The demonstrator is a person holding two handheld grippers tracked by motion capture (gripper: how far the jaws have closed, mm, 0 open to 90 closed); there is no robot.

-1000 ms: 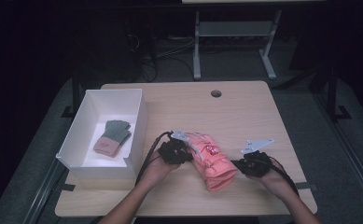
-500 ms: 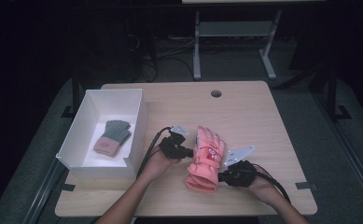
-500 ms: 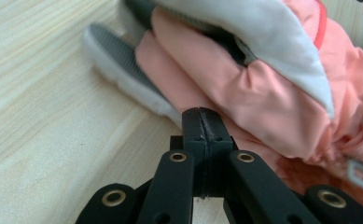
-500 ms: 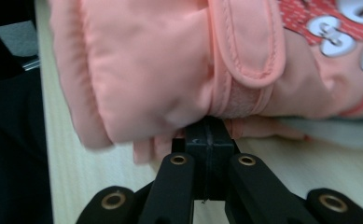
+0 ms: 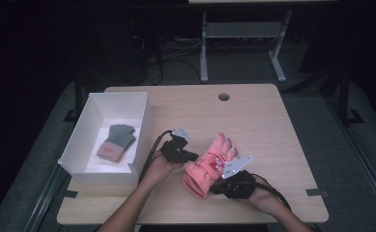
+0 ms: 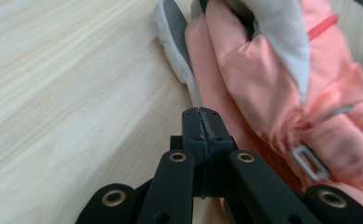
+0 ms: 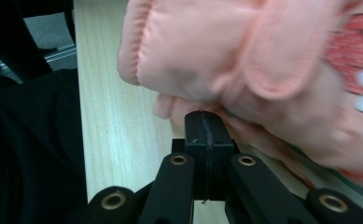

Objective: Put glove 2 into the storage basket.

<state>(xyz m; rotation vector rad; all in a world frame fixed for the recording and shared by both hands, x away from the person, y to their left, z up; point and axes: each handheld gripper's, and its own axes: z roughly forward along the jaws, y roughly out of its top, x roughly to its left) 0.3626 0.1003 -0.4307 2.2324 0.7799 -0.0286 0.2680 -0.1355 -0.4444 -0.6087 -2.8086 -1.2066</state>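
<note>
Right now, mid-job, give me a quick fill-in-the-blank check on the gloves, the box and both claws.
1. The pink glove lies on the ____, between the left claw and the right claw.
2. The small grey and pink glove lies inside the white ____.
3. In both gripper views, the jaws of each claw are ____.
4. The box stands on the table's ____ side in the high view.

Missing words: table; box; shut; left
</note>
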